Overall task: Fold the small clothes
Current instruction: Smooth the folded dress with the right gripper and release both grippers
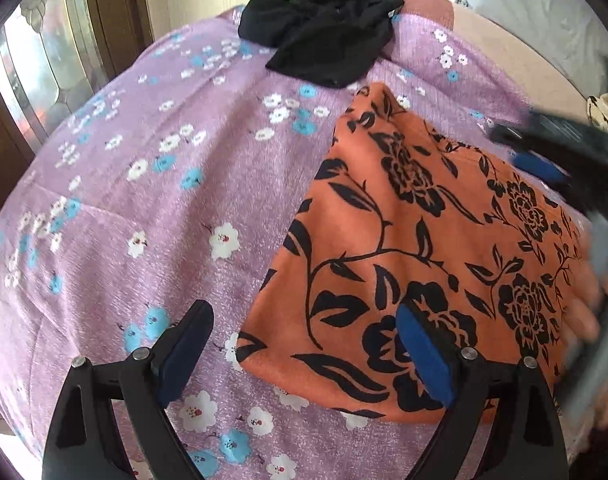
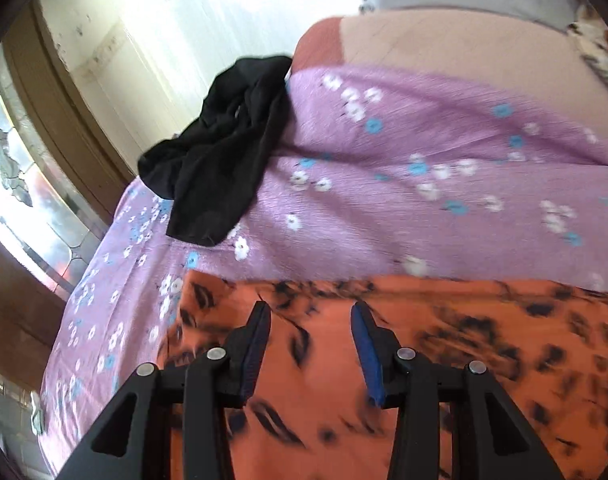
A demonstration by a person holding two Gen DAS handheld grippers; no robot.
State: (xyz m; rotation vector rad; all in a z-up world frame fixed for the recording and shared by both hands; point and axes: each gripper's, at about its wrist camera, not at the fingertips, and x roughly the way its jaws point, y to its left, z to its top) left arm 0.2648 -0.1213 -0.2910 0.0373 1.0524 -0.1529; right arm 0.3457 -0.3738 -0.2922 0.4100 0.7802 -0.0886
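An orange cloth with black flower print lies folded flat on the purple flowered bedsheet. My left gripper hangs open and wide over the cloth's near left corner, its right pad above the cloth, its left pad above the sheet; nothing is gripped. In the right wrist view my right gripper stands partly open just above the orange cloth, with nothing between its pads. In the left wrist view the right gripper shows blurred over the cloth's far right edge. A crumpled black garment lies at the sheet's far edge.
A person's hand is blurred at the right edge of the left wrist view. A pink-beige cover lies beyond the sheet. A wooden door frame with patterned glass stands at the left, past the bed's edge.
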